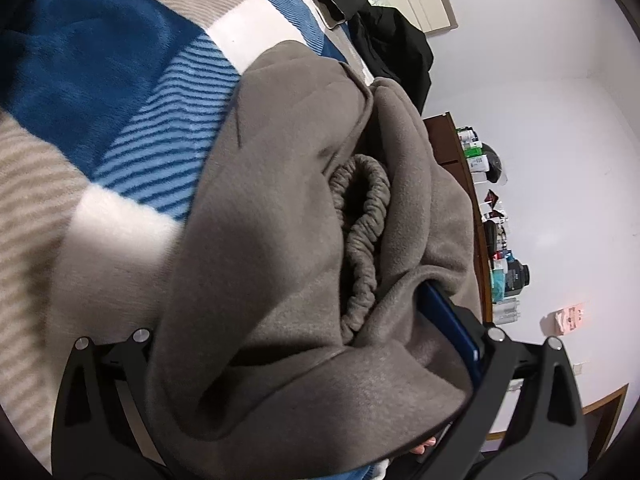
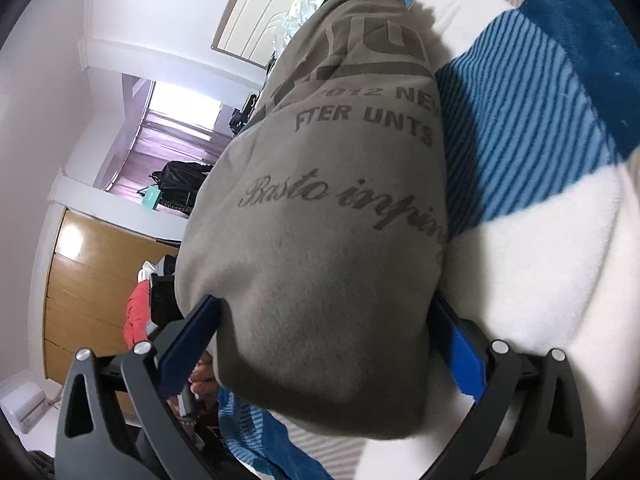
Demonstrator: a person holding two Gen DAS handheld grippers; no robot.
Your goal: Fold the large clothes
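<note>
A grey-brown sweatshirt (image 1: 288, 216) is bunched up over a blue, white and beige striped blanket (image 1: 100, 92). Its ribbed cuff or hem (image 1: 364, 236) shows in a fold. My left gripper (image 1: 304, 344) is shut on thick folds of the sweatshirt; the cloth hides the left finger, and only the blue pad of the right finger (image 1: 448, 320) shows. In the right wrist view the sweatshirt (image 2: 332, 216) shows its printed lettering. My right gripper (image 2: 324, 320) is shut on a thick bundle of it, blue pads (image 2: 192, 336) on both sides, above the blanket (image 2: 540, 220).
A black garment (image 1: 384, 36) lies at the far edge of the bed. A brown shelf with small items (image 1: 480, 216) stands by the white wall. In the right wrist view there is a wooden cabinet (image 2: 84, 280), a red cloth (image 2: 138, 316) and a black bag (image 2: 180, 180).
</note>
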